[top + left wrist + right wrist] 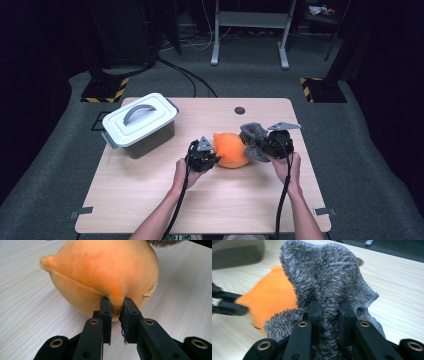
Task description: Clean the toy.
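Far left on the pale wood-grain bench [150, 200] stands 1 grey plastic storage box with a white handled lid [140, 125], lid on, well apart from the work and untouched.

Next, the left tongs [204, 156] sit low at the bench surface. The left gripper view shows both pads pressed together on a small pinched fold at the lower edge of the round orange plush toy [105, 277]; the jaws are nearly closed, with only that ridge of fabric between them. The toy rests on the bench near its centre. Judgement: this grip anchors the toy so that it does not slide or lift.

To the right, the right tongs [272, 142] are clamped almost fully on a gathered pleat of the fuzzy grey knitted cloth [324, 282], which stands up above the jaws and drapes against the right side of the orange toy [231, 150]. Judgement: the cloth is gripped at a bunched fold for a firm hold, either to draw it over the toy or to pull it clear; the frames do not settle which.
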`<action>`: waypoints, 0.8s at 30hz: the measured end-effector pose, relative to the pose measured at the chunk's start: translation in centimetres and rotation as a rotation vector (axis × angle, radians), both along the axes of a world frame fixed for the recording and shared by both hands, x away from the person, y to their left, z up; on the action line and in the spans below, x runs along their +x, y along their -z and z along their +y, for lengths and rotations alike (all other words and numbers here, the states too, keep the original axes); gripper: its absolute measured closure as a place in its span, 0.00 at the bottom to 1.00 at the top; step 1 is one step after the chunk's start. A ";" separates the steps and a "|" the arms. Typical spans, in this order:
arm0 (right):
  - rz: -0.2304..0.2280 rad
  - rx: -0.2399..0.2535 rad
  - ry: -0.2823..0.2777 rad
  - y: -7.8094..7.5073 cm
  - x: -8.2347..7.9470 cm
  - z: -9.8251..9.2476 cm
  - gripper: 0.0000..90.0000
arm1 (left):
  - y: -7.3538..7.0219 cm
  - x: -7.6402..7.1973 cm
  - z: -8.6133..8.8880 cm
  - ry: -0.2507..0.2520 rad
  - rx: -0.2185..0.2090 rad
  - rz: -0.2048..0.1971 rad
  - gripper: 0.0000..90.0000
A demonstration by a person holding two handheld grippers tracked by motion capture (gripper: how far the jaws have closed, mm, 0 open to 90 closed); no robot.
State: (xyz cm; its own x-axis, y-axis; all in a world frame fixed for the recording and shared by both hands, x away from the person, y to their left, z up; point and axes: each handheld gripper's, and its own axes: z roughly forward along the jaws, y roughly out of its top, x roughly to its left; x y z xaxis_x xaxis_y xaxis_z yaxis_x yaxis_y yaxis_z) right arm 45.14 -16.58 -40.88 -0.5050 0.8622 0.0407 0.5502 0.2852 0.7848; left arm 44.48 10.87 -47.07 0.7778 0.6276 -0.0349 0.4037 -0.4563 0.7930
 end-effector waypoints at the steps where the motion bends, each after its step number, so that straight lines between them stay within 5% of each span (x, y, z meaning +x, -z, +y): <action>1: 0.003 -0.014 -0.010 0.1 0.2 0.5 0.84 | 0.0 0.0 0.0 0.002 0.005 -0.001 0.88; 7: 0.058 -0.050 -0.020 2.0 1.5 2.3 0.84 | 0.2 -0.1 0.1 -0.003 0.003 -0.006 0.82; 14: 0.061 -0.051 -0.008 2.5 1.8 2.1 0.84 | 1.2 -0.6 -0.1 -0.028 0.017 -0.029 0.53; 24: 0.061 -0.030 0.008 2.6 1.9 2.1 0.84 | 2.0 -0.7 -1.4 -0.050 0.092 -0.099 0.50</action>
State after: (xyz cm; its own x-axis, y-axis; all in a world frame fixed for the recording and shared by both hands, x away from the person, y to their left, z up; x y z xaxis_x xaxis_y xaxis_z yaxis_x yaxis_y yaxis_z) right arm 47.03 -14.49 -43.50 -0.4954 0.8674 0.0456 0.5993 0.3033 0.7409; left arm 43.83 9.50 -49.05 0.7420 0.6629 0.0998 0.3502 -0.5102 0.7855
